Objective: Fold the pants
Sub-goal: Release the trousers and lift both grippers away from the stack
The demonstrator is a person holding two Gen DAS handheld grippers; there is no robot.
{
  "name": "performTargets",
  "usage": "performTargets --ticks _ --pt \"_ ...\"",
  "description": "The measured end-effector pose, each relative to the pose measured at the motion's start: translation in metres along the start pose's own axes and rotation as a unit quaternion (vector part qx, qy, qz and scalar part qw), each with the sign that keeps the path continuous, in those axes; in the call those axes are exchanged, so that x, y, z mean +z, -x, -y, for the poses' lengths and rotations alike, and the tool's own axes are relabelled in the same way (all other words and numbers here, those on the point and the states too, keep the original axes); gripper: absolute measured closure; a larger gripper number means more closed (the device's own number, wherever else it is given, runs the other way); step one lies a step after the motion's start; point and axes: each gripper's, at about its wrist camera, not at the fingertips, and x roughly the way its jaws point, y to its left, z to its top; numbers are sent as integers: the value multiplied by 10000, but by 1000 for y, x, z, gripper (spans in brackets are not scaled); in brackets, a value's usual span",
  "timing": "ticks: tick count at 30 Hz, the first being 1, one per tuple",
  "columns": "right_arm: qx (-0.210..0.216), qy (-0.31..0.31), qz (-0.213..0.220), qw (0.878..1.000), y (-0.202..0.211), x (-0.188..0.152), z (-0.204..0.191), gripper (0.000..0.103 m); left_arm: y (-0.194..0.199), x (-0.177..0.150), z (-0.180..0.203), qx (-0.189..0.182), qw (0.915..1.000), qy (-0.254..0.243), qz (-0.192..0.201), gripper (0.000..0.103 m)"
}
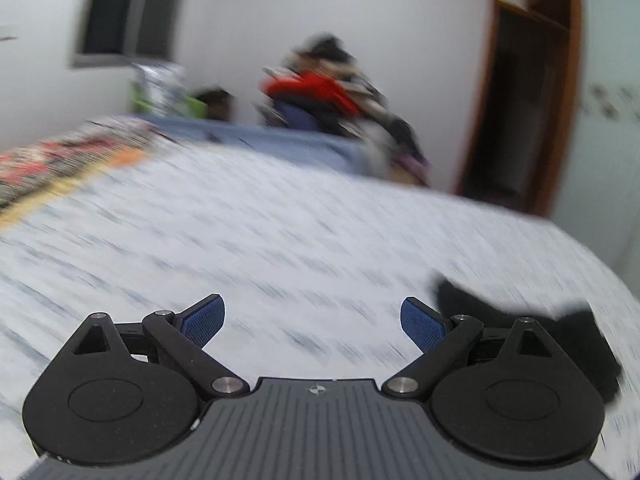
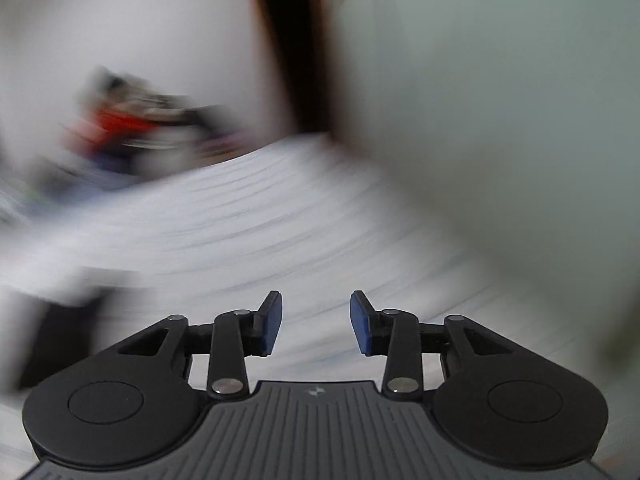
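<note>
left gripper [image 1: 313,322]: jaws wide apart, empty, over the white patterned bed [image 1: 280,240] | right gripper [image 2: 316,322]: jaws apart, empty (view heavily blurred) | pants [image 1: 576,340]: dark cloth on the bed, near right of the left gripper | pile of clothes [image 1: 320,96]: far side, by the wall

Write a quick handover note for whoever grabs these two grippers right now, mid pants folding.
Left gripper: open, empty, over the white patterned bed sheet.
Right gripper: open, narrower gap, empty, over the same sheet.
Pants: only a dark cloth shows at the lower right of the left wrist view, lying on the sheet; too blurred to judge folds.
Done: cannot tell.
Left: probably regrip the cloth and check the fold.
</note>
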Motion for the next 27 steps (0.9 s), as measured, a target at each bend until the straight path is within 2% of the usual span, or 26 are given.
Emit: performTargets --ticks 1,2,3,4,6,8,10,11,13,14,16,18,21,22,25,27 --pt "-648 564 377 9956 10 5 8 37 3 12 -9 130 9998 74 149 7" --pt "-1053 874 668 9883 17 11 14 33 5 24 -14 235 9992 81 302 7" --pt "-1288 1020 906 9822 23 20 19 30 6 34 -15 344 9985 48 427 7" --pt "-1310 1027 1097 9799 30 31 22 30 7 43 -12 409 9978 -17 528 7" --pt "-963 796 1617 9789 45 51 18 30 12 54 1 266 9968 -92 754 7" --pt "-450 565 2271 9712 61 64 -2 26 15 54 22 -102 9965 -84 822 5" --pt "345 539 2628 9627 69 69 -37 7 17 42 48 -531 9962 -100 690 5" --pt "856 613 2652 9584 71 68 -56 2 17 31 61 -710 9957 -59 594 5" --pt "1986 722 2318 9495 70 60 -102 0 16 6 88 -1109 9934 -52 275 5" --pt "2616 689 1930 9432 67 55 -125 0 15 -10 99 -1263 9919 -114 81 5" --pt "3797 488 905 9194 56 38 -171 0 16 -41 125 -1429 9890 -294 -245 5" --pt "4331 315 97 9007 46 18 -208 0 21 -70 151 -1454 9852 -803 -412 5" --pt "4335 70 -538 8995 36 -4 -238 0 28 -109 178 -1053 9788 -1714 -373 5" --pt "4247 44 -660 9029 34 -7 -242 0 27 -119 179 -880 9774 -1875 -421 5" --pt "3886 139 -884 9171 32 -26 -247 0 15 -137 176 -821 9750 -1894 -822 5" --pt "3782 118 -1092 9192 36 -43 -243 0 1 -138 165 -716 9758 -1697 -1179 4"
